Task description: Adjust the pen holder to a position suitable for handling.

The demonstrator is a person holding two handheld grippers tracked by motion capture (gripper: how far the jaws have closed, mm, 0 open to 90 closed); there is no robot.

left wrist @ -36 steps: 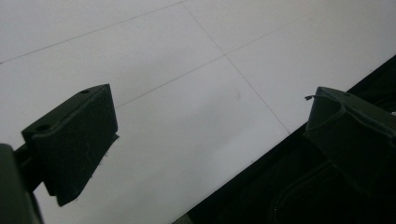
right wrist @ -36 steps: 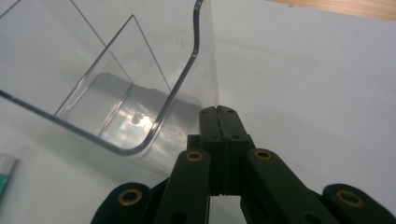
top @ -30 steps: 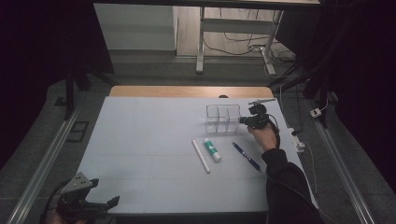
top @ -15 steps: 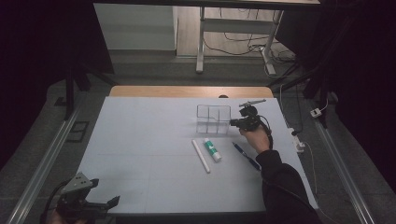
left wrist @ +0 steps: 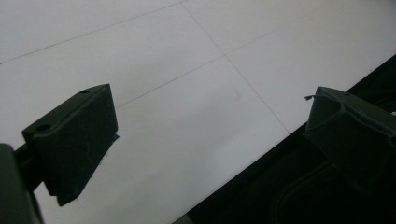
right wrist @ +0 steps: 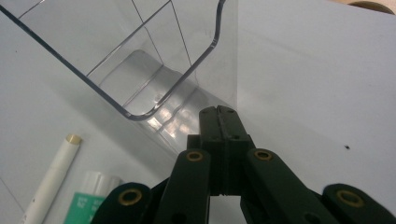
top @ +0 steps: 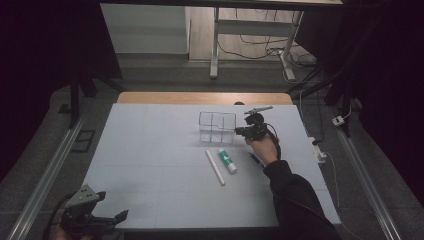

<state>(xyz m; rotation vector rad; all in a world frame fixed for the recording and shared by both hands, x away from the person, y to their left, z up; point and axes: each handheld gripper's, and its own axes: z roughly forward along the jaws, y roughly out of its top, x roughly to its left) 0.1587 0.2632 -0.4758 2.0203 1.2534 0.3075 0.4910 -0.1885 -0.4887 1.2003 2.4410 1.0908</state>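
Observation:
A clear plastic organizer (top: 217, 127) with compartments stands on the white table (top: 150, 150), right of centre. My right gripper (top: 240, 131) is at its right side, jaws shut together, tips against the organizer's wall (right wrist: 140, 79). In the right gripper view nothing shows between the closed fingertips of the right gripper (right wrist: 219, 112). A white stick (top: 215, 167) and a green-and-white tube (top: 227, 160) lie side by side in front of the organizer. My left gripper (top: 117, 217) hovers at the table's front left corner, open and empty; the left gripper (left wrist: 210, 126) shows bare table between its jaws.
A blue pen (top: 255, 159) lies partly under the right hand. The white stick (right wrist: 51, 177) and tube (right wrist: 93, 198) are close to the gripper's left. A wooden strip (top: 200, 97) borders the far table edge; cables and a desk frame stand beyond.
The right gripper has slid left across the table, and the clear organizer has shifted left along with it. The left gripper has stayed put.

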